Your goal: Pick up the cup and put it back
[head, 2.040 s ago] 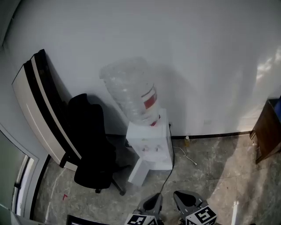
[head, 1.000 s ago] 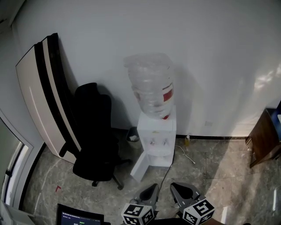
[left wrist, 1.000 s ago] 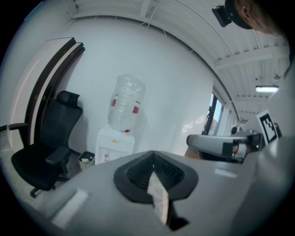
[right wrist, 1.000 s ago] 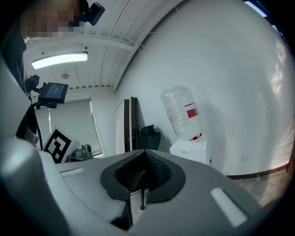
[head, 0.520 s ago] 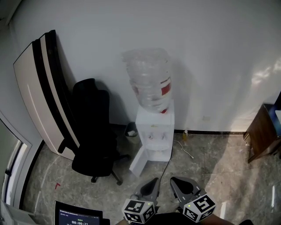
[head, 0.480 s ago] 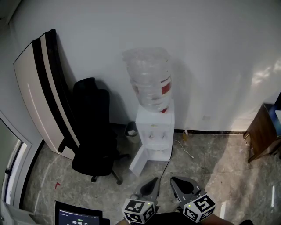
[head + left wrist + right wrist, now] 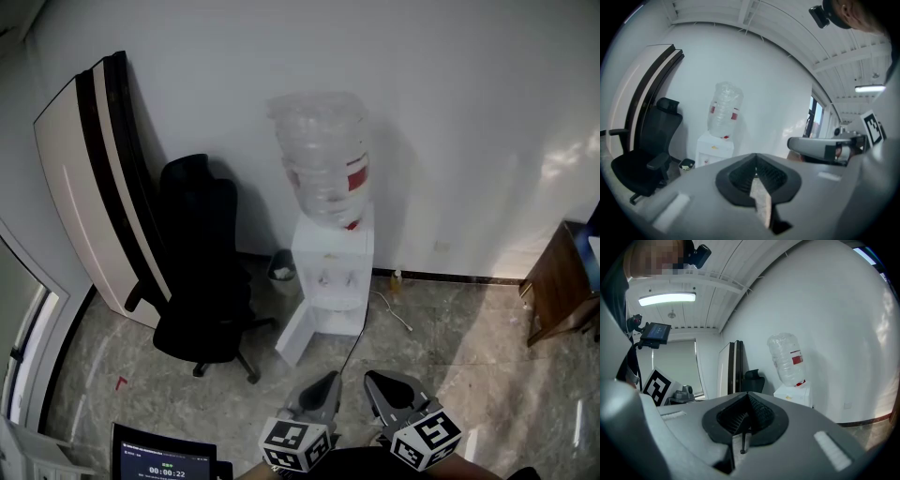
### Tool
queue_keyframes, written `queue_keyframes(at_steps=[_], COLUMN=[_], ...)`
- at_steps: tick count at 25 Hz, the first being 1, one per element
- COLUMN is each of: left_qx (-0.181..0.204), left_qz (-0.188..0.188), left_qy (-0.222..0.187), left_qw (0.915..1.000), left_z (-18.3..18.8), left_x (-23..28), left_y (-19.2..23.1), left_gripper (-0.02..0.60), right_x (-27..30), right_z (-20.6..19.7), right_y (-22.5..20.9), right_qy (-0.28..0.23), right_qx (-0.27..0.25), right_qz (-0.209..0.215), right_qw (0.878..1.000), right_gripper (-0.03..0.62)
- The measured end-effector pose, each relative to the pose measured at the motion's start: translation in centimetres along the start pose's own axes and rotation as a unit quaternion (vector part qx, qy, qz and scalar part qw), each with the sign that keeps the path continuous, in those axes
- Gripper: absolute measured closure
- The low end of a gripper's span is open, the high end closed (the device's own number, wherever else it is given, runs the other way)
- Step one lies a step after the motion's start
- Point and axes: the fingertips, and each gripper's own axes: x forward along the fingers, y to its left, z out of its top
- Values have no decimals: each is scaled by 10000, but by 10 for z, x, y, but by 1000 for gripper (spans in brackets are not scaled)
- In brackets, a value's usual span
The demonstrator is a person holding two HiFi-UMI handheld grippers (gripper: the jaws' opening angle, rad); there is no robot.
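Observation:
No cup shows in any view. A white water dispenser (image 7: 333,272) with a clear upturned bottle (image 7: 323,155) stands against the far wall, and it also appears in the left gripper view (image 7: 715,147) and the right gripper view (image 7: 794,392). My left gripper (image 7: 328,380) and right gripper (image 7: 375,380) sit side by side at the bottom of the head view, well short of the dispenser. Each one's jaws meet at the tips with nothing between them, in the left gripper view (image 7: 756,157) and in the right gripper view (image 7: 748,394).
A black office chair (image 7: 202,272) stands left of the dispenser, beside a tall white and black panel (image 7: 94,178) leaning on the wall. A small bin (image 7: 280,272) sits by the dispenser's foot. A brown cabinet (image 7: 558,281) is at the right edge, a screen (image 7: 164,459) at bottom left.
The head view has swung, so the dispenser now stands upright and nearer the centre. Both grippers stay low in the picture, side by side and shut.

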Motion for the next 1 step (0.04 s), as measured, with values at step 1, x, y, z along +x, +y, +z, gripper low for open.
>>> queue_keyframes(at_steps=[1], left_qx=[3], left_qz=[-2], left_qy=[-3], left_qw=[10000], left_z=[0], left_x=[0], left_y=[0], left_gripper=[578], right_x=[0], right_z=[1], right_y=[0], right_qy=[-13], right_qx=[-18], right_qz=[0], right_qw=[10000], right_gripper=[587])
